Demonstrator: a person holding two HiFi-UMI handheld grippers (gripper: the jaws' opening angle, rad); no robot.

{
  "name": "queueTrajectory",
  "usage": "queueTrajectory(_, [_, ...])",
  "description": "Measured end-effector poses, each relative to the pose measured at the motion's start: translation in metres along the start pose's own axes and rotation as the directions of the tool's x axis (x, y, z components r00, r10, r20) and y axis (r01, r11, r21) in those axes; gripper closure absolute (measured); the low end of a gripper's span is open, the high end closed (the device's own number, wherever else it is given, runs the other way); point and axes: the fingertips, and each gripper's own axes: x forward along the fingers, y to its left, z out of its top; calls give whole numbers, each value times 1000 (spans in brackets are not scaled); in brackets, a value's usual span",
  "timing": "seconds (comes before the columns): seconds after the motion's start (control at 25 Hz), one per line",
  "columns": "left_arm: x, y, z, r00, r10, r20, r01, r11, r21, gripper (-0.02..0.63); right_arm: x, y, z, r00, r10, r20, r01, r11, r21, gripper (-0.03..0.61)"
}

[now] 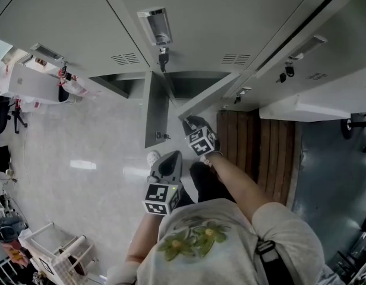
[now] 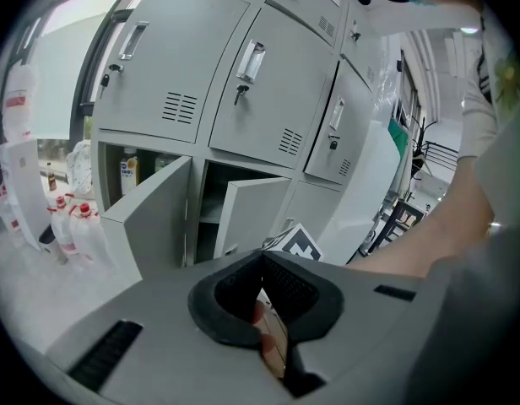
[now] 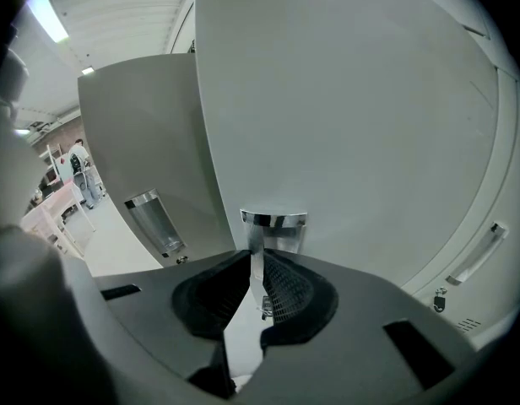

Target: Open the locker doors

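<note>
- The right tool [image 3: 254,260] was clamped on the chrome handle [image 3: 273,219] of a grey locker door [image 3: 353,116].
- The left tool [image 2: 262,260] was held closed, empty.
- Two lower doors [image 2: 159,213] were seen open above the pale glossy floor [image 1: 82,138].

The lockers [image 1: 230,16] are pale grey, the handle [image 3: 273,220] chrome. My cubes [image 1: 161,198] carry black-and-white squares; my shirt [image 1: 201,248] is white with green-and-yellow flowers; the floor [image 1: 82,135] is pale and marbled.
</note>
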Motion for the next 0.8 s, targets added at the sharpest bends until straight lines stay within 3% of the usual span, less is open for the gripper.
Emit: queueTrajectory(0.8, [6, -22, -12, 1000, -12, -19, 13, 1000, 22, 584, -29, 5, -24, 998, 68, 8, -68, 997, -47, 511])
